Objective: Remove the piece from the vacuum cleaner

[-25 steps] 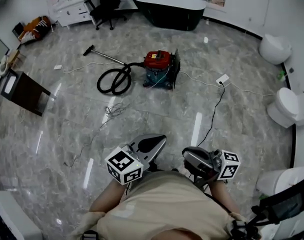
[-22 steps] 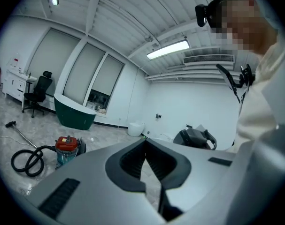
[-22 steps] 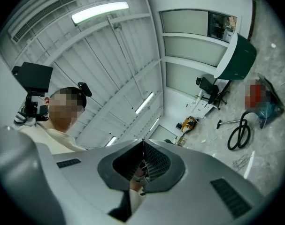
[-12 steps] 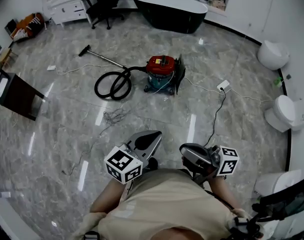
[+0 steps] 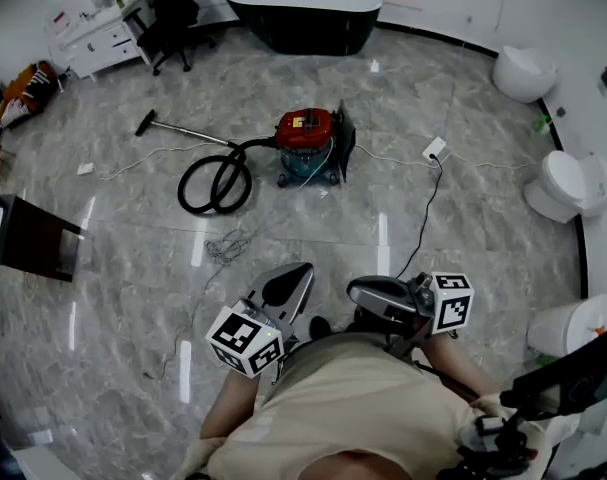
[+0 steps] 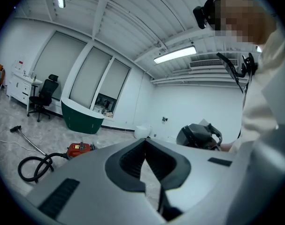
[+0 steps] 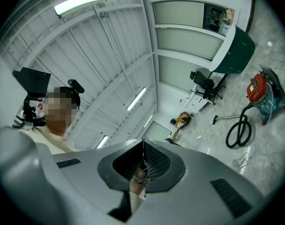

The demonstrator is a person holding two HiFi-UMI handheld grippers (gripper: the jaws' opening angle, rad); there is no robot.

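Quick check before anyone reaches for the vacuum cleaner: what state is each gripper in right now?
Left gripper: tongs closed, nothing between them.
Right gripper: tongs closed, holding nothing.

Grey marble floor [image 5: 113, 298], dark bathtub [image 5: 301, 13]

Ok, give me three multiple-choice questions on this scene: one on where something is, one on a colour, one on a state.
1. In the head view, the hose lies where from the vacuum cleaner? A left B right C on top
2. The vacuum cleaner's top is: A yellow B red C white
3. The right gripper is: A wide open B shut on the hose C shut, empty
Answers: 1 A, the coil lies at its left; 2 B, the top is red; 3 C, its fingers meet with nothing between them.
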